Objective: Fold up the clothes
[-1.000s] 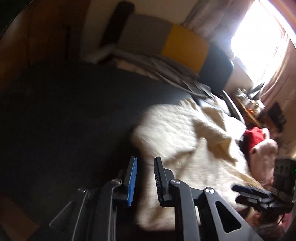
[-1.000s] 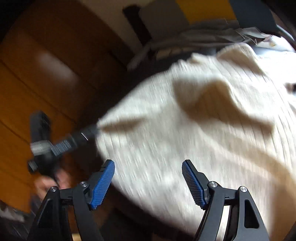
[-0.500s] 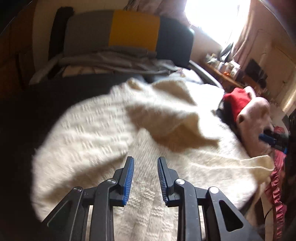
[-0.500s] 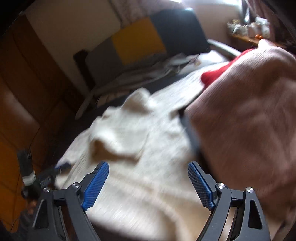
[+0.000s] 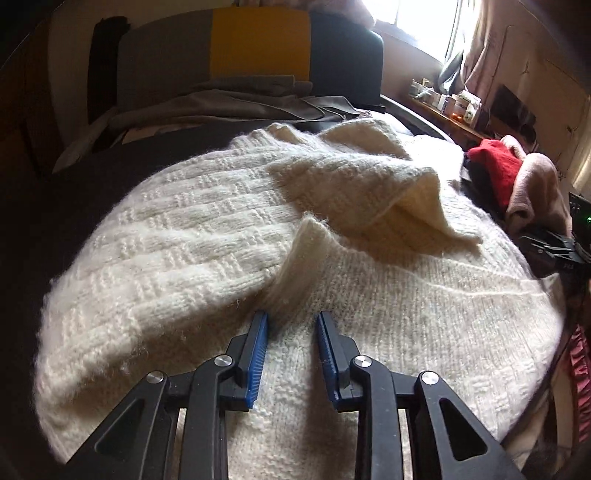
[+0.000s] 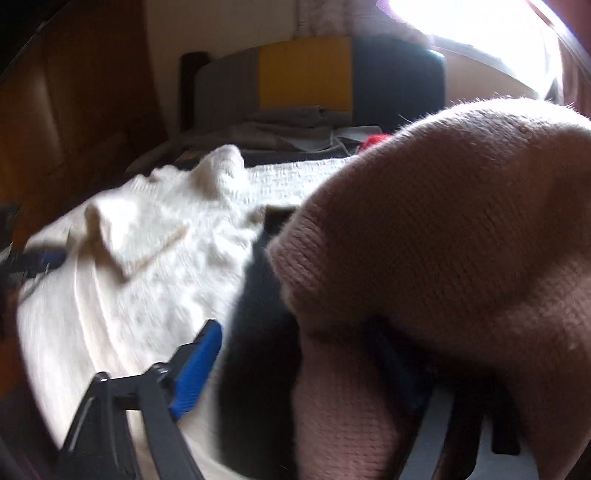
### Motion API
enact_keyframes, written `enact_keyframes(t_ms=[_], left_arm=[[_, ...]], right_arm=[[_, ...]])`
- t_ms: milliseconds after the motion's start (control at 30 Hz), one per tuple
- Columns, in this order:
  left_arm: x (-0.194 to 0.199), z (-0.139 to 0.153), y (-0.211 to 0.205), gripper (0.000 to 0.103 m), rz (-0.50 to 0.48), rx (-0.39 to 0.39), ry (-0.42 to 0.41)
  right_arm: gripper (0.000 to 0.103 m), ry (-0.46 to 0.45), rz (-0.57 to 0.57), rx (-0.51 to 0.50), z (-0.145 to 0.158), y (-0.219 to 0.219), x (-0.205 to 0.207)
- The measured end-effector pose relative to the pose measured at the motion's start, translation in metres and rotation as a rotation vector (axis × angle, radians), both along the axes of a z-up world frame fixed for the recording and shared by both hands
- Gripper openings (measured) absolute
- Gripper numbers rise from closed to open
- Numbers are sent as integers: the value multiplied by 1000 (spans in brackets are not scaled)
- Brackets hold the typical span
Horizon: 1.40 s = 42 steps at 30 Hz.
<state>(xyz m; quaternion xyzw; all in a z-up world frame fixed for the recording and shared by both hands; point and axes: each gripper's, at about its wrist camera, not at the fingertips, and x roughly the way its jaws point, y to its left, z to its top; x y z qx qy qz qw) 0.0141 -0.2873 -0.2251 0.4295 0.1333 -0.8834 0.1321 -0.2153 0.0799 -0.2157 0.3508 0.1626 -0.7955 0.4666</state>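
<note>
Dark bedding (image 5: pixel 66 192) fills the left of the left wrist view, with a headboard (image 5: pixel 255 40) in grey, yellow and dark blue panels across the top and a bright window (image 5: pixel 413 18) at the upper right. Grey folded cloth (image 5: pixel 236 99) lies heaped below the headboard.

Spread over the bed and taking up most of the frame is a cream knitted sweater (image 5: pixel 184 258), lying mostly flat, with one part (image 5: pixel 388 192) folded over onto its middle and a ribbed edge (image 5: pixel 303 251) standing up in a ridge just ahead of the fingers. At the right edge sits a pile with a red garment (image 5: pixel 495 166) and a pink knitted garment (image 5: pixel 532 188) beside it, touching the sweater's far side.

At bottom centre the left gripper (image 5: pixel 291 328) hovers low over the sweater, its blue-padded fingers (image 5: pixel 258 350) parted by a narrow gap with nothing between them.

From the right wrist view, blurred, the pink garment (image 6: pixel 443 240) bulges across the right half, with something dark (image 6: pixel 258 350) under it. Of the right gripper (image 6: pixel 295 354) only the left blue finger (image 6: pixel 195 369) shows; the other is hidden behind the pink knit, so the fingers seem spread wide around it, though whether they grip it cannot be told.
</note>
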Motion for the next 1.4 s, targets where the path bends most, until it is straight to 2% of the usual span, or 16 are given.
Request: enact_keyframes(t_ms=[100, 233, 300, 367, 400, 467, 500, 567, 700, 800, 900, 1067, 1167, 1267, 1367, 1400], left_arm=[[7, -1, -9, 28, 6, -28, -18], [16, 0, -17, 28, -36, -78, -58], [21, 4, -22, 28, -41, -81, -82], [25, 13, -30, 28, -23, -31, -91], [29, 18, -32, 28, -15, -21, -70], [38, 31, -35, 28, 1, -14, -13], [43, 31, -40, 28, 16, 24, 8], [49, 26, -51, 28, 39, 111, 26], [58, 9, -67, 29, 45, 249, 32], [72, 13, -70, 29, -5, 393, 81], [84, 15, -59, 28, -115, 462, 72], [112, 17, -34, 23, -261, 408, -10], [145, 26, -22, 22, -291, 350, -43], [173, 44, -36, 28, -186, 294, 12], [171, 59, -53, 34, -88, 256, 78], [161, 63, -57, 37, -77, 260, 97]], right_arm=[[63, -6, 32, 0, -2, 19, -23], [61, -17, -13, 0, -2, 53, -50], [62, 24, -21, 57, -2, 60, -52], [67, 66, -35, 164, -2, 56, -45], [70, 47, -48, 203, 3, 48, -38], [80, 32, -12, 206, 22, 27, -14], [87, 41, 53, 169, 36, 11, 7], [102, -20, 185, 87, 53, -19, 39], [103, -149, 430, 93, 47, -103, 90], [103, -248, 465, 176, 23, -143, 101], [103, -403, 432, 287, -2, -155, 105], [103, -510, 532, 284, 17, -126, 147], [103, -624, 639, 279, 23, -95, 182], [103, -623, 691, 363, 19, -61, 218], [103, -564, 636, 371, 27, -48, 219], [103, -542, 608, 323, 36, -51, 210]])
